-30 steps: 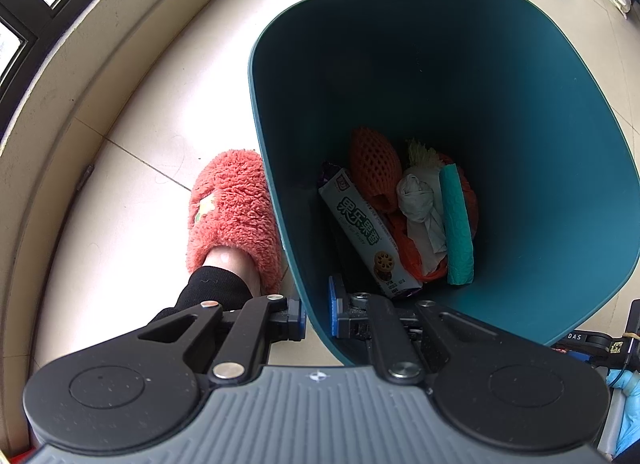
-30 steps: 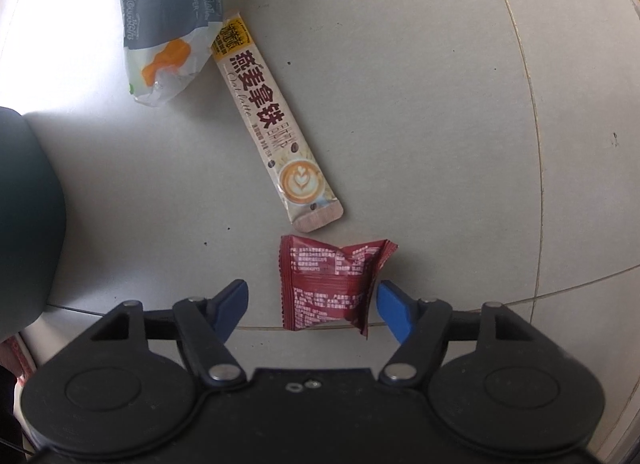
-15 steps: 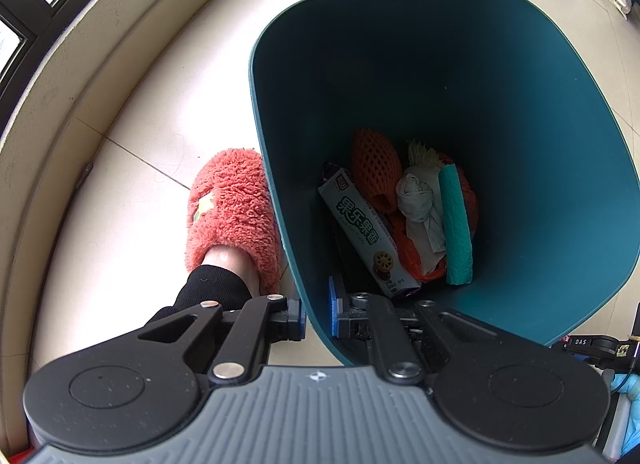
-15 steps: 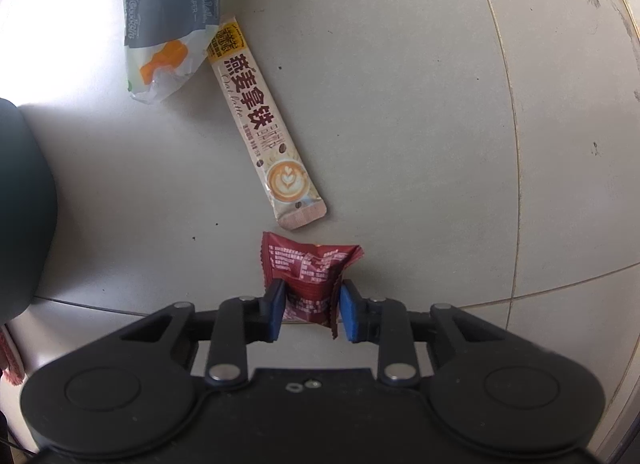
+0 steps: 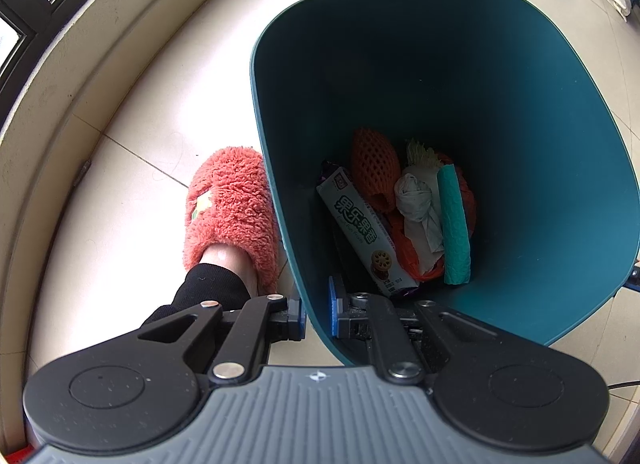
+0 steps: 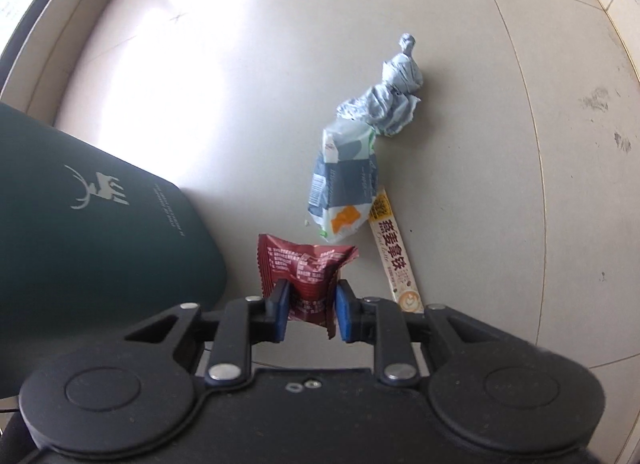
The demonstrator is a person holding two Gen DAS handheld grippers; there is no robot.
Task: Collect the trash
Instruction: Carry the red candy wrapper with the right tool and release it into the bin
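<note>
The red wrapper (image 6: 306, 276) is pinched by the closing right tool (image 6: 310, 314); the bin (image 5: 316, 316), stamped with a deer logo, is gripped by the left tool (image 5: 314, 318).

We see a floor (image 6: 460, 44) of large pale glossy tiles with thin grout lines, where daylight makes a bright glare. A beige raised ledge (image 5: 48, 112) curves along its edge below a dark-framed window (image 5: 24, 4). Faint scuff marks (image 6: 600, 100) dot the tiles.

The left gripper (image 5: 317, 318) points steeply down, its jaws clamped on the near rim of the teal bin (image 5: 280, 200). The right gripper (image 6: 310, 314), also aimed downward just right of that bin, has its jaws closing, pads pressing a red wrapper (image 6: 304, 272).
</note>
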